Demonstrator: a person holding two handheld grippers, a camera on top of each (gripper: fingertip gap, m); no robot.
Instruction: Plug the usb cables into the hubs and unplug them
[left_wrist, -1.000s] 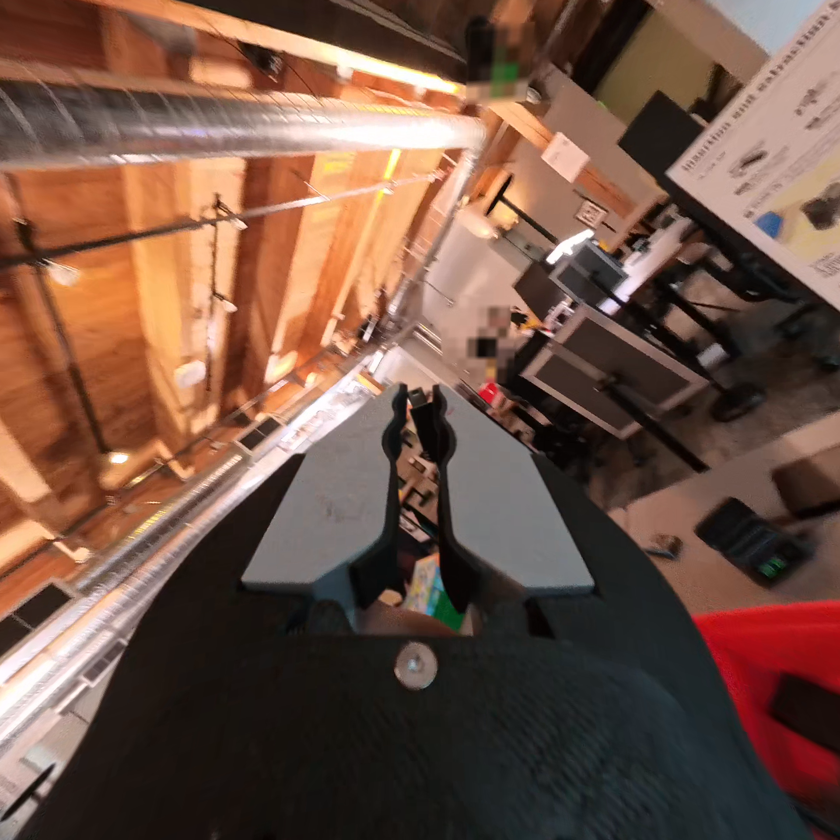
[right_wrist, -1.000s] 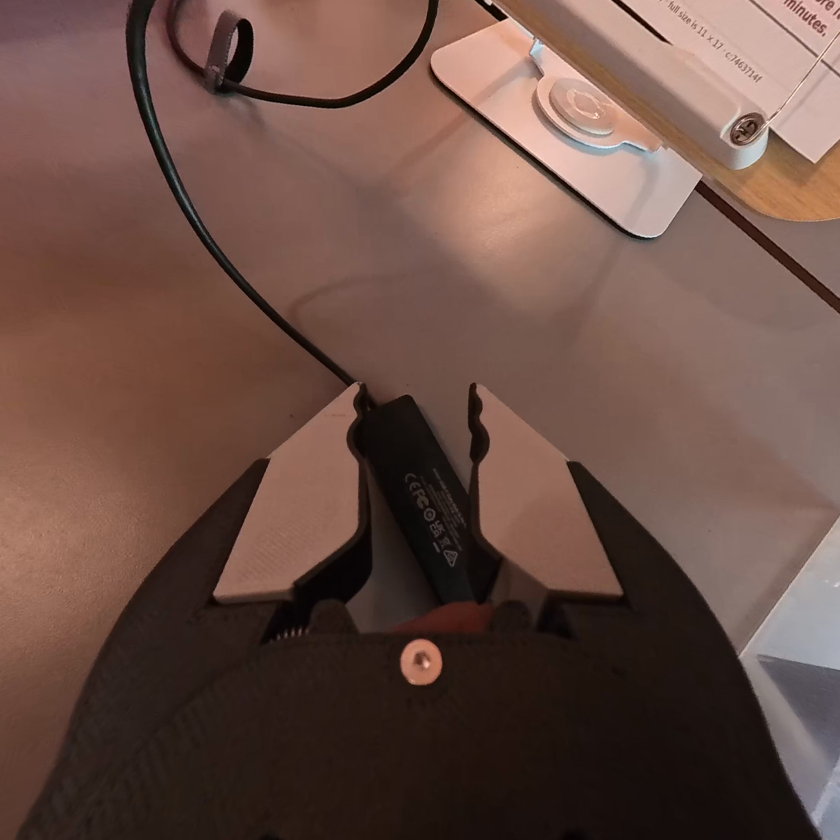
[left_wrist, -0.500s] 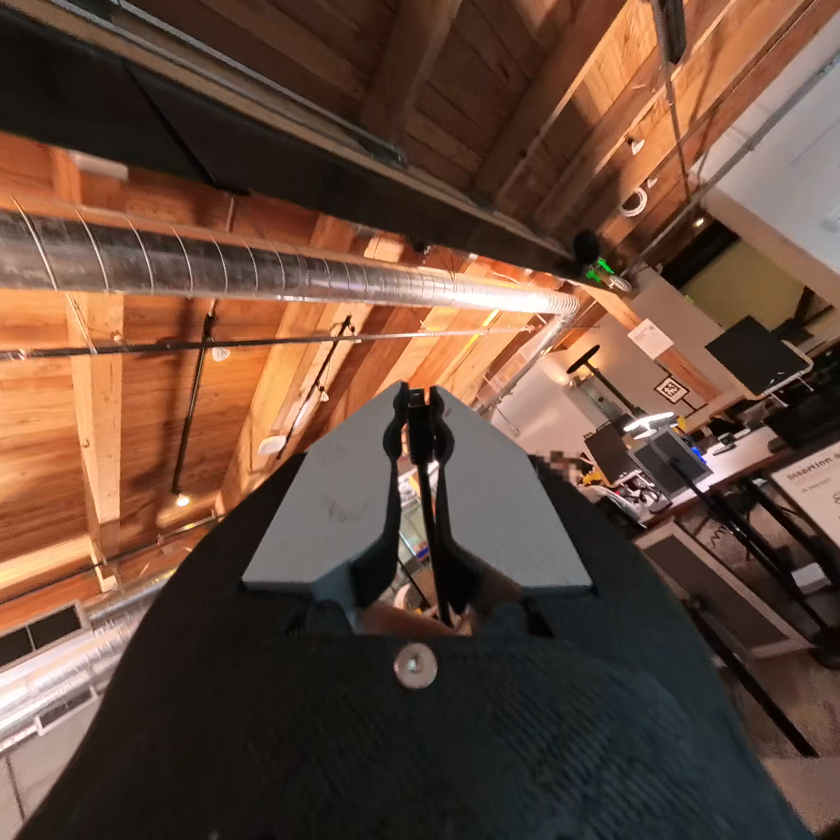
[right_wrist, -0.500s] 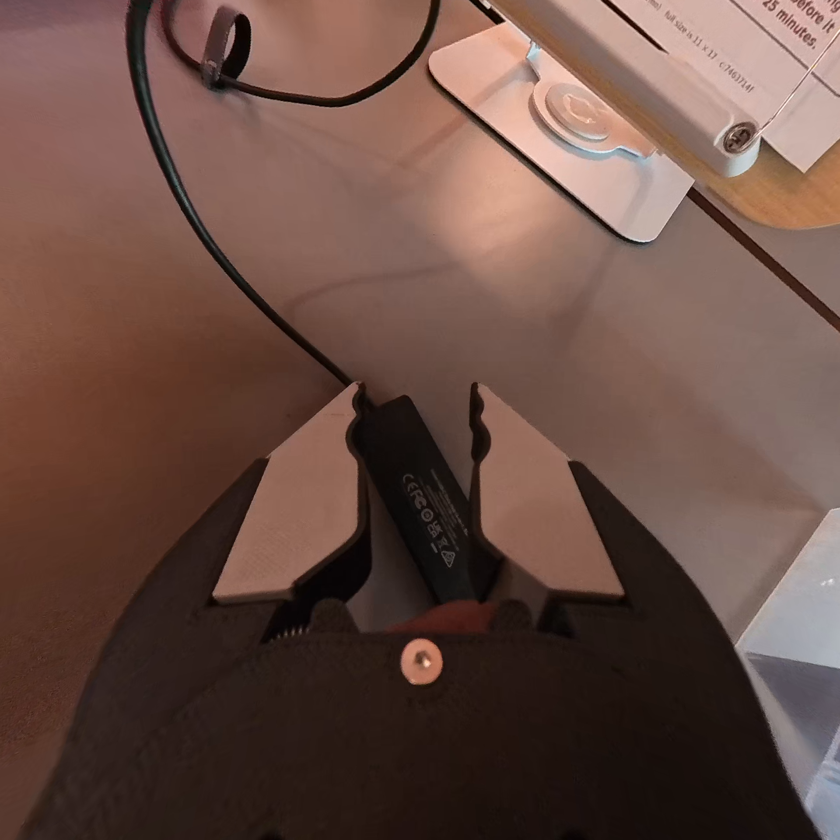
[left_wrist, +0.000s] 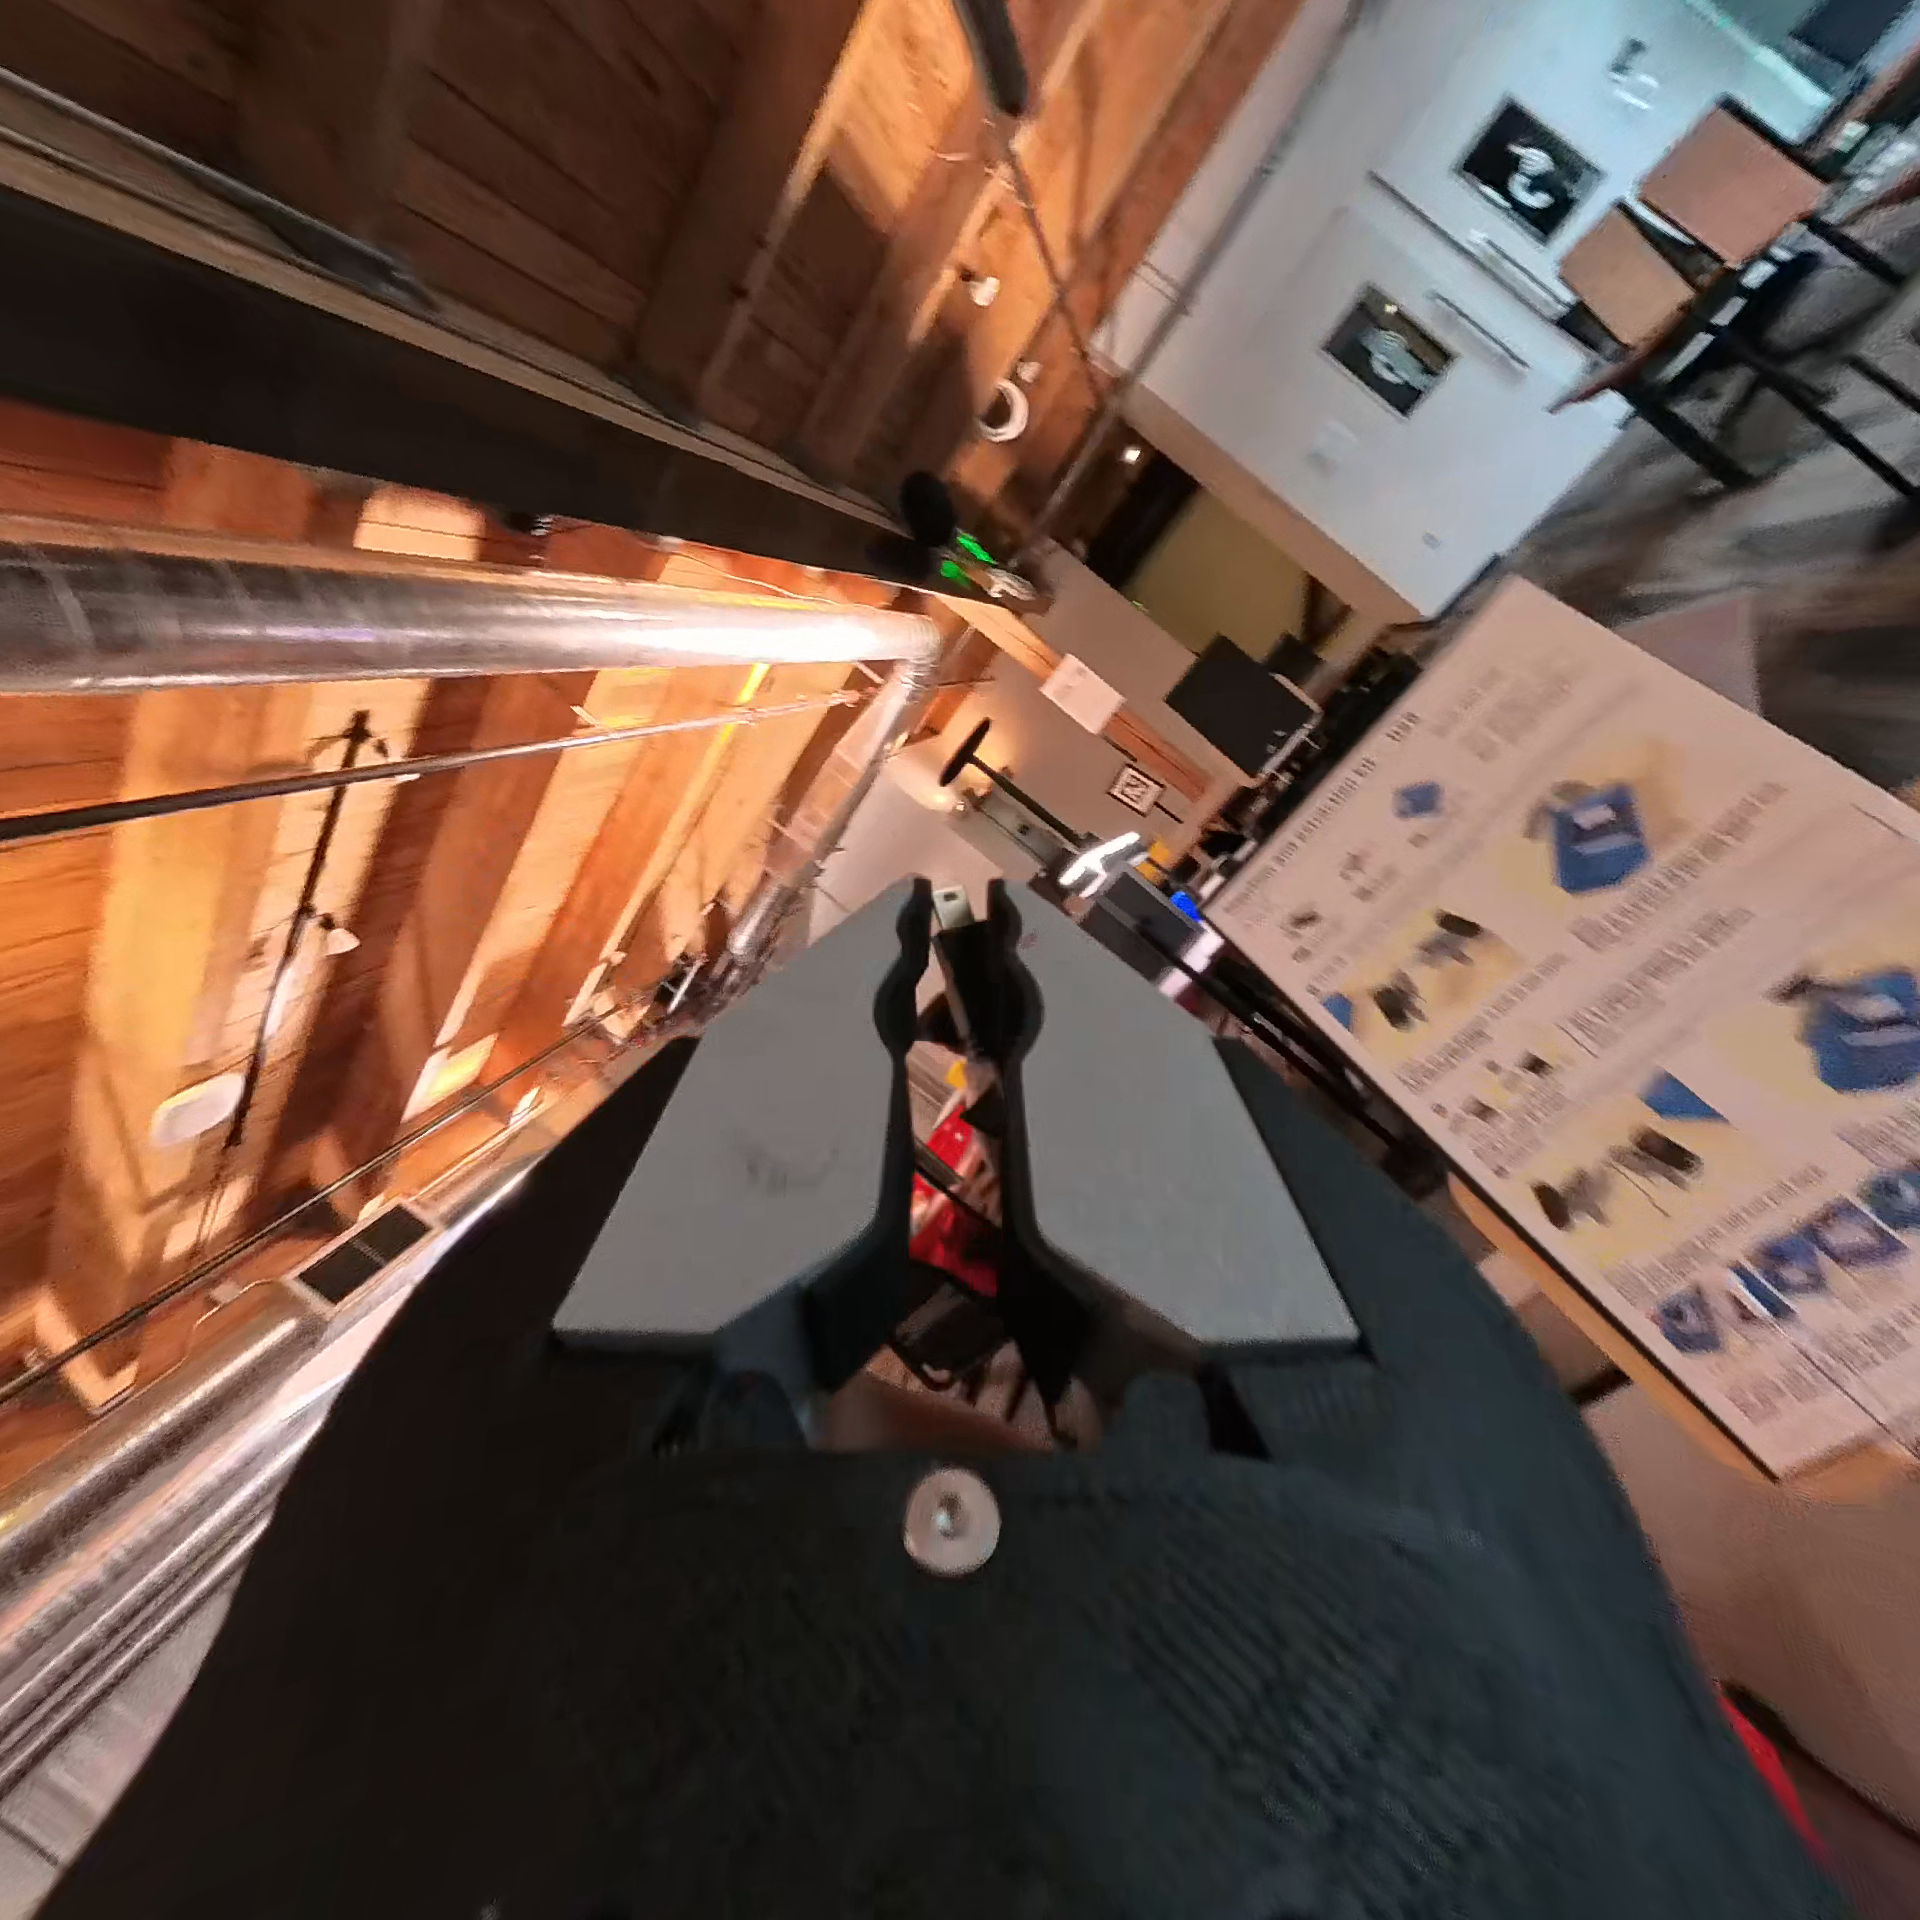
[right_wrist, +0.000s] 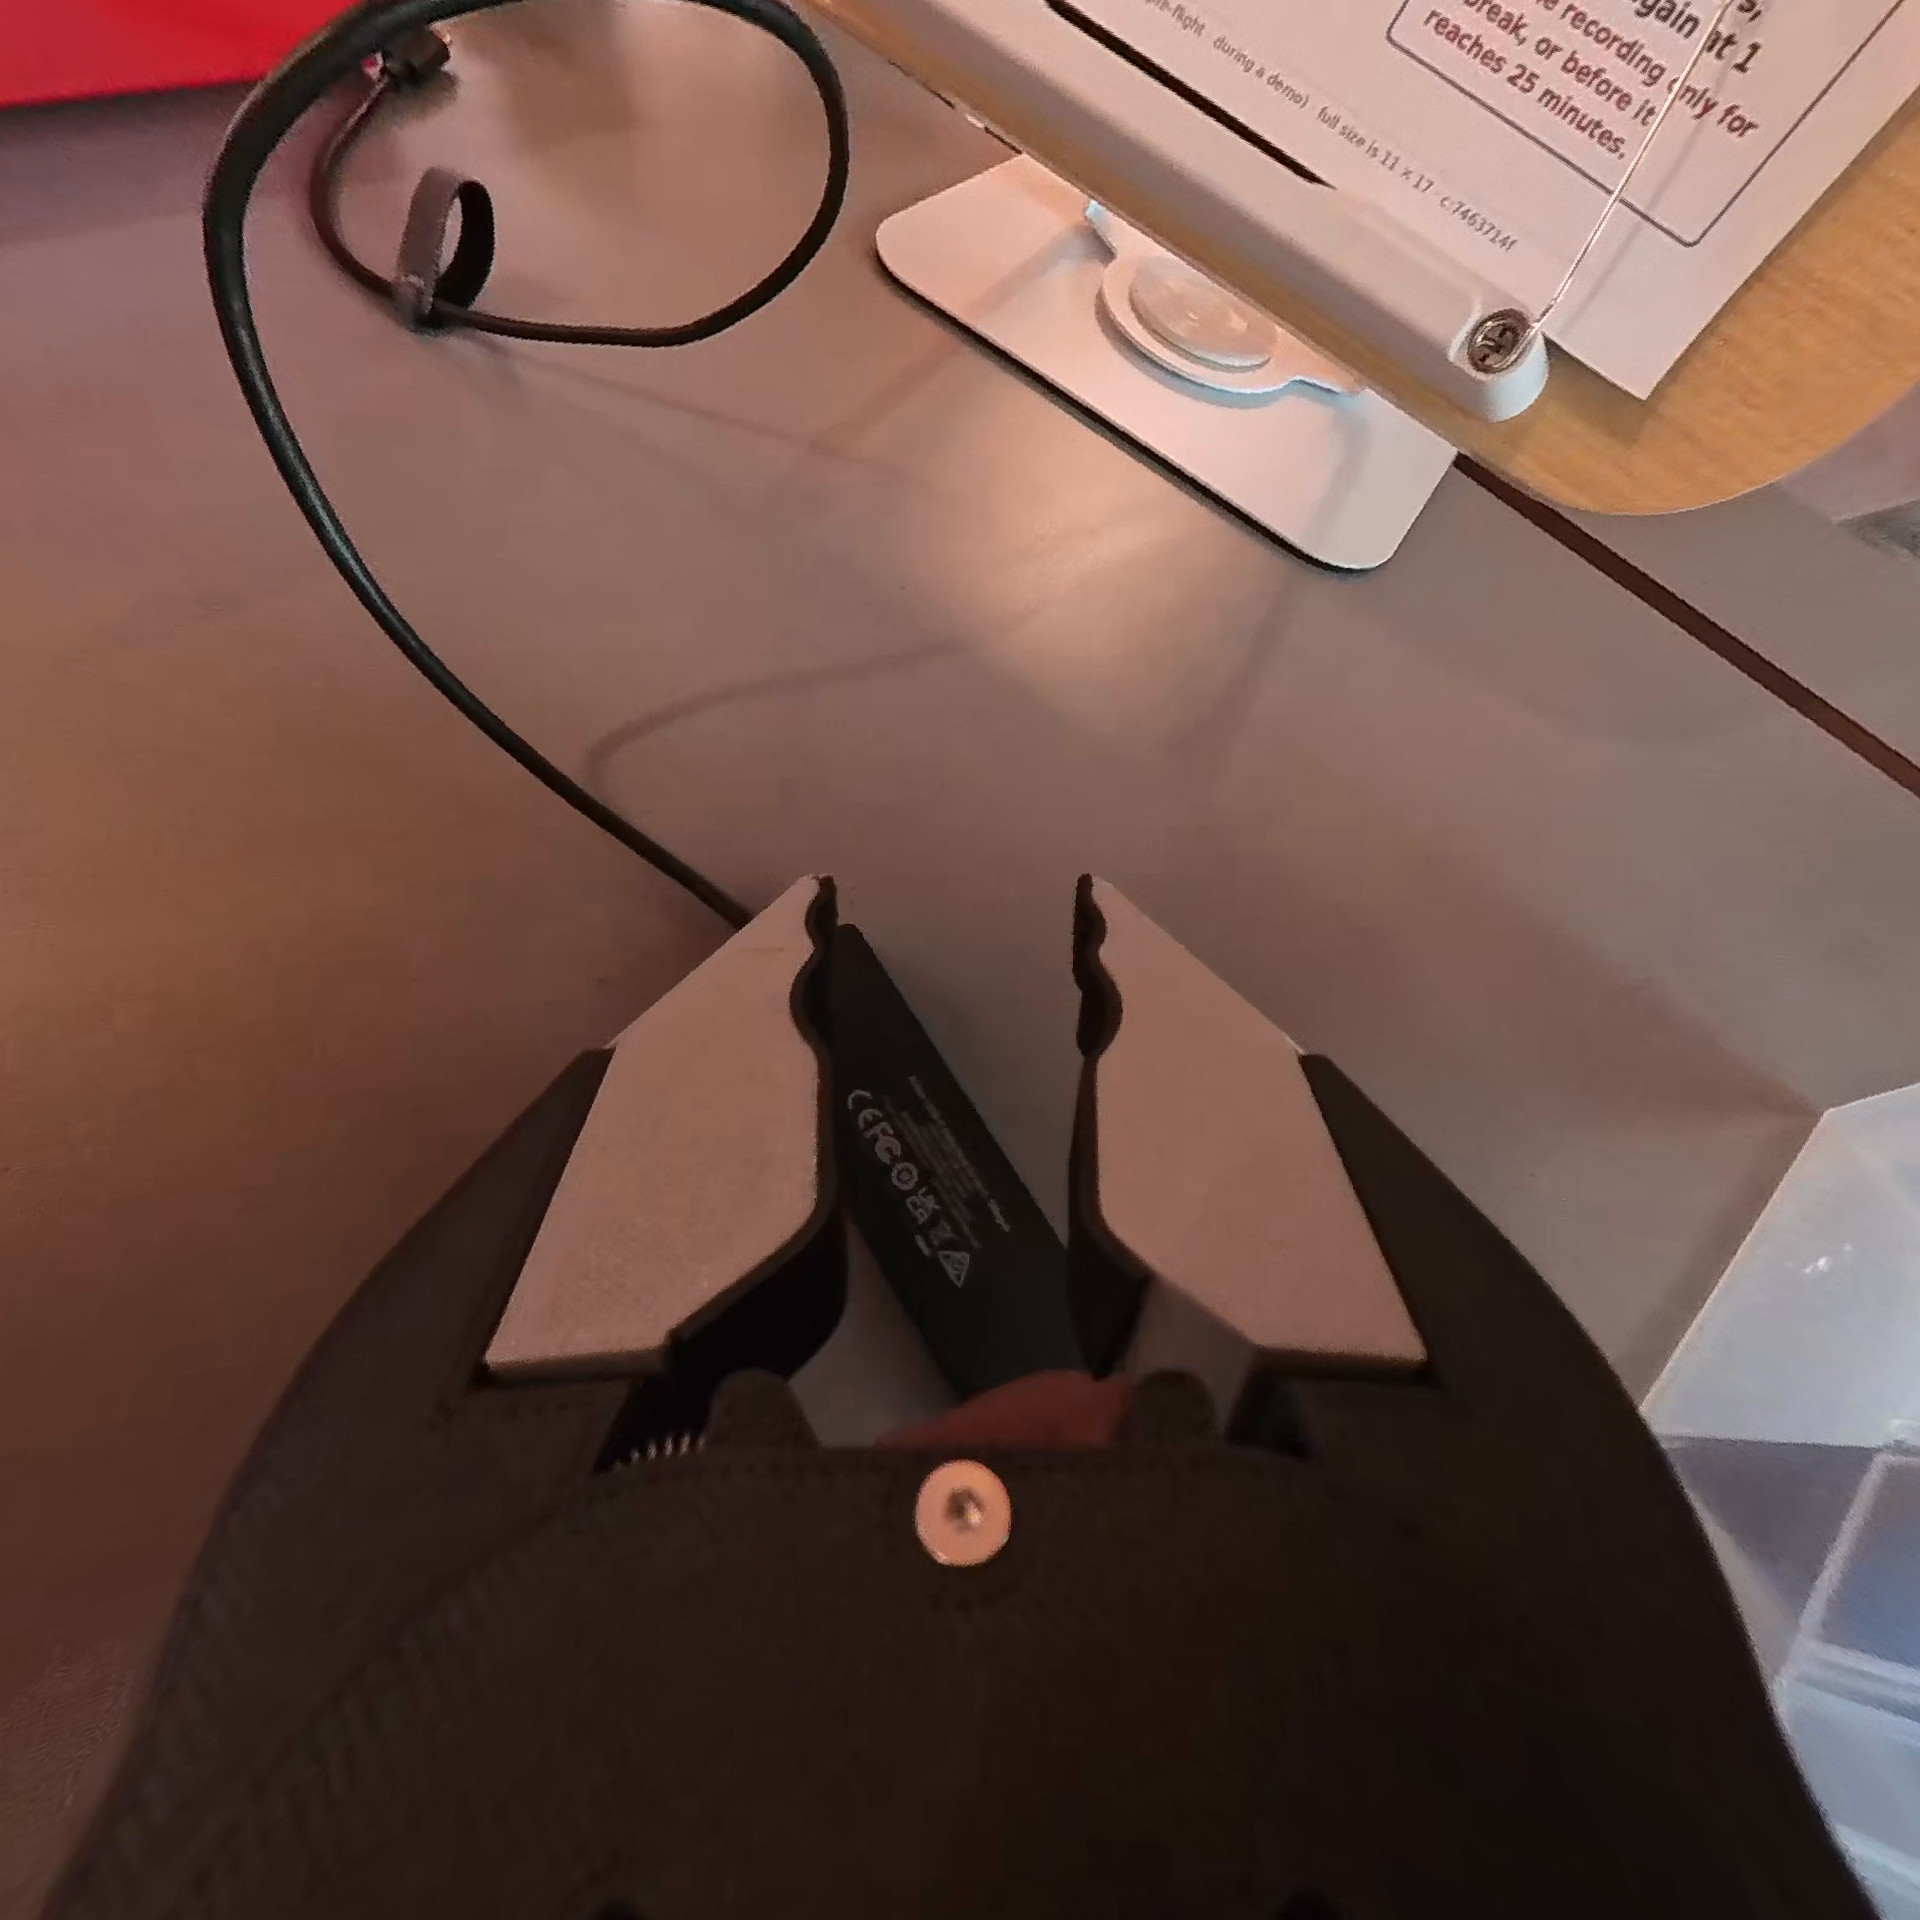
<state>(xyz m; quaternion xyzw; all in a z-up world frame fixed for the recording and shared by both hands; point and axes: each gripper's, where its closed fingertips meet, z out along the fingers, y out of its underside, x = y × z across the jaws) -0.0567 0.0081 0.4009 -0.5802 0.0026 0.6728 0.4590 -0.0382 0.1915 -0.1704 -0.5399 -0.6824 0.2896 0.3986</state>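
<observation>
My left gripper (left_wrist: 954, 906) points up toward the ceiling and is shut on a black USB plug (left_wrist: 971, 977). The plug's metal tip (left_wrist: 948, 902) pokes out past the fingertips, and its thin cable (left_wrist: 1013, 1195) runs back between the jaws. My right gripper (right_wrist: 954, 896) is over the brown table (right_wrist: 312, 831) and shut on a slim black hub (right_wrist: 935, 1164). The hub lies slantwise between the jaws. Its black cable (right_wrist: 312, 488) leaves at the left fingertip and loops at the far left, with a strap (right_wrist: 436, 239) on the loop.
A white stand base (right_wrist: 1143, 416) with a printed sheet (right_wrist: 1558, 83) stands at the far right of the table. A clear plastic box (right_wrist: 1818, 1403) sits at the right edge. In the left wrist view, a poster board (left_wrist: 1610, 1039) stands to the right and a metal duct (left_wrist: 416, 623) hangs overhead. There is about 60 cm between the tips of the two grippers. The strap (right_wrist: 436, 239) sits 25 cm or so from the ends of my right fingers.
My left gripper has swung from the ceiling toward the poster board, and the plug's metal tip now shows. The right wrist view has shifted slightly, so more of the cable loop shows; the hub stays held.
</observation>
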